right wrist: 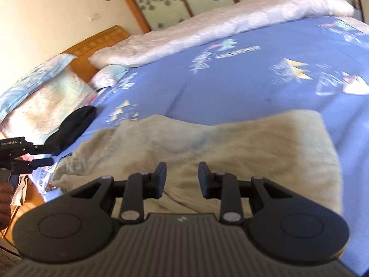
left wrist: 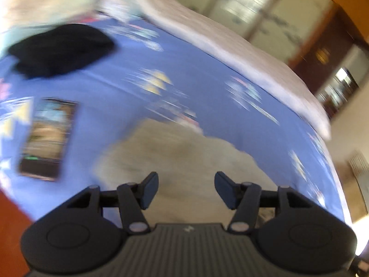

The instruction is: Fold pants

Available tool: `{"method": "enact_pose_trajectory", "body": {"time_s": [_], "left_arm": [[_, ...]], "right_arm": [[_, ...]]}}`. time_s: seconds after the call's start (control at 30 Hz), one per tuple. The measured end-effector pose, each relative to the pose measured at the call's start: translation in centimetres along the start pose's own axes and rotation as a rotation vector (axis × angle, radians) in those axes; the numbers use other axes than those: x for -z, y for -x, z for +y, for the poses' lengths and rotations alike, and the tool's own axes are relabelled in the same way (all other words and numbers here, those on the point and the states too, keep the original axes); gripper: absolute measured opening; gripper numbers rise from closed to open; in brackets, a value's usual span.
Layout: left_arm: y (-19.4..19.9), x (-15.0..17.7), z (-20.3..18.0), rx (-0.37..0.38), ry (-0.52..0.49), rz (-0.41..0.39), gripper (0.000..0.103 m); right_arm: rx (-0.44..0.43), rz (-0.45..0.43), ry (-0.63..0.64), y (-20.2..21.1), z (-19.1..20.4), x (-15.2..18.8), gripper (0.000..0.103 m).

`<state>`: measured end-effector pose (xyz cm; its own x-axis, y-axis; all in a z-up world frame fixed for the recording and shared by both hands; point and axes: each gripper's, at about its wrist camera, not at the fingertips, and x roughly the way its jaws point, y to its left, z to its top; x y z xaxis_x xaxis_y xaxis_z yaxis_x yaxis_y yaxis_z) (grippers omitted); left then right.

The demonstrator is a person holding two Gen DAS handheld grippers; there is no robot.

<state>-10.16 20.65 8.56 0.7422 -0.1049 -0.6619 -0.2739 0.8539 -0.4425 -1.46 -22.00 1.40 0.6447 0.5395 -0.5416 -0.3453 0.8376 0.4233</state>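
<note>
Beige pants (right wrist: pixel 207 143) lie bunched in a wide band on a blue patterned bed (right wrist: pixel 230 87), filling the lower middle of the right wrist view. Their long axis runs left to right across that frame, from a rumpled end at lower left to a squarer, flatter end at right.

The right gripper (right wrist: pixel 182 176) sits at bottom centre, directly over the near edge of the pants, its two pads apart with only cloth showing behind the gap, nothing pinched. It looks to be the nearer gripper to the pants.

The left gripper (left wrist: pixel 186 189) hovers above the pants' rumpled end in its own blurred view, pads standing wide apart and empty. In the right wrist view it appears at the far left edge, just off that end.

Open blue bed stretches beyond the pants toward a pale quilt (right wrist: pixel 207 27) in the upper frame, giving room to fold. A phone (left wrist: pixel 47 138) lies at left of the left wrist view, a black garment (left wrist: pixel 60 50) at upper left, both apart from the pants
</note>
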Motion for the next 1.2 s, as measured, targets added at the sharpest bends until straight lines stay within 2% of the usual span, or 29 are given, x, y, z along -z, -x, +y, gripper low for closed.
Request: {"method": "enact_pose_trajectory", "body": {"time_s": [0.07, 0.17, 0.27, 0.33, 0.47, 0.57, 0.6, 0.63, 0.67, 0.73, 0.8, 0.87, 0.93, 0.97, 1.03, 1.07, 1.1, 1.13, 1.2], "left_arm": [[0.6, -0.3, 1.7, -0.015, 0.049, -0.014, 0.052], [0.1, -0.3, 1.9, 0.025, 0.079, -0.002, 0.052], [-1.5, -0.1, 0.0, 0.076, 0.019, 0.042, 0.052], [-2.9, 0.3, -2.3, 0.141, -0.021, 0.086, 0.052], [-5.1, 1.0, -8.1, 0.265, -0.119, 0.167, 0.053], [-6.8, 1.7, -13.4, 0.356, -0.218, 0.226, 0.055], [-7.4, 2.0, -15.2, 0.369, -0.252, 0.246, 0.056], [-8.0, 2.4, -16.9, 0.375, -0.282, 0.266, 0.056], [-8.4, 2.8, -18.3, 0.373, -0.306, 0.286, 0.056], [-9.6, 3.2, -21.2, 0.367, -0.349, 0.331, 0.061], [-10.4, 3.7, -23.5, 0.355, -0.386, 0.359, 0.081], [-11.1, 4.2, -25.5, 0.344, -0.430, 0.377, 0.083], [-11.7, 4.8, -27.1, 0.350, -0.492, 0.403, 0.084], [-11.8, 5.2, -27.8, 0.330, -0.525, 0.407, 0.085], [-12.6, 5.8, -28.5, 0.251, -0.588, 0.403, 0.080], [-13.1, 6.0, -28.5, 0.219, -0.605, 0.406, 0.066], [-13.7, 6.2, -28.2, 0.199, -0.608, 0.421, 0.032], [-14.2, 6.2, -27.7, 0.201, -0.592, 0.455, 0.013], [-14.6, 5.6, -26.7, 0.210, -0.540, 0.471, 0.009]], "right_arm": [[0.012, -0.008, 0.014, -0.6, 0.6, -0.4, 0.033], [0.089, -0.067, 0.001, 0.3, -0.3, -0.9, 0.035], [0.188, -0.151, -0.079, 3.2, -3.2, -1.0, 0.053], [0.263, -0.187, -0.133, 5.0, -5.1, -0.4, 0.063], [0.329, -0.179, -0.309, 7.1, -9.8, 2.0, 0.065], [0.288, -0.093, -0.407, 5.8, -11.9, 3.7, 0.066], [0.272, -0.057, -0.427, 5.1, -12.2, 4.0, 0.061], [0.287, -0.067, -0.405, 4.9, -11.6, 4.0, 0.026], [0.245, -0.048, -0.377, 4.5, -10.8, 3.6, 0.011], [0.197, -0.087, -0.302, 4.9, -8.2, 2.4, 0.012], [0.150, -0.108, -0.163, 4.8, -4.5, 1.2, 0.012], [0.116, -0.107, -0.051, 4.2, -1.4, 0.5, 0.012], [0.111, -0.094, 0.066, 3.0, 1.5, 0.3, 0.012], [0.111, -0.087, 0.113, 2.4, 2.6, 0.3, 0.012], [0.098, -0.085, 0.176, 1.6, 4.3, 0.5, 0.012], [0.085, -0.088, 0.191, 1.7, 4.8, 0.6, 0.012], [0.069, -0.091, 0.204, 1.7, 5.2, 0.6, 0.012], [0.053, -0.093, 0.218, 1.7, 5.7, 0.6, 0.012], [0.063, -0.094, 0.261, 1.7, 6.3, 0.7, 0.016]]}}
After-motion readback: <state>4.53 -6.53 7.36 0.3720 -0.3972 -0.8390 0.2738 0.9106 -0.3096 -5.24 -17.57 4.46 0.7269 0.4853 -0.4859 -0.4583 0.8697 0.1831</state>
